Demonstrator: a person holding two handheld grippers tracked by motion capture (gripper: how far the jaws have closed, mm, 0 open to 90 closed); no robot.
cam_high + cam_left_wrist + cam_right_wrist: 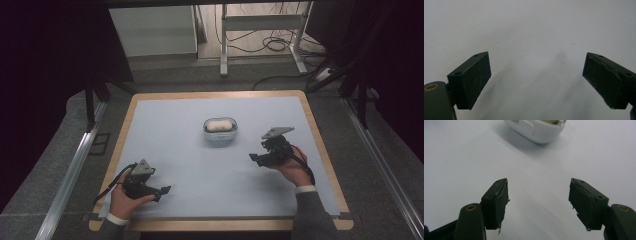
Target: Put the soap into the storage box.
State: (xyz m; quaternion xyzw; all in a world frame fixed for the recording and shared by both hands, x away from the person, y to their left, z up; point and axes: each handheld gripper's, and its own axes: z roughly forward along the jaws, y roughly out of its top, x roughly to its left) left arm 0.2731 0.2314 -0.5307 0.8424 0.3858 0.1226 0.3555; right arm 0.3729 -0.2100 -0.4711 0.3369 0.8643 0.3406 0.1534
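A small oval white dish with a pale lump inside sits at the middle of the light blue mat. My right gripper hovers to its right and nearer the person, jaws apart with nothing between them. In the right gripper view the white dish lies ahead at the top, and bare mat shows between the two black pads. My left gripper rests near the mat's front left, held by a hand. Its jaws stand wide over bare mat, as the black pads in the left gripper view show.
The mat lies on a wooden-edged table. Metal rails run along both sides. Behind the table are a white cabinet, a metal frame leg and cables on the floor.
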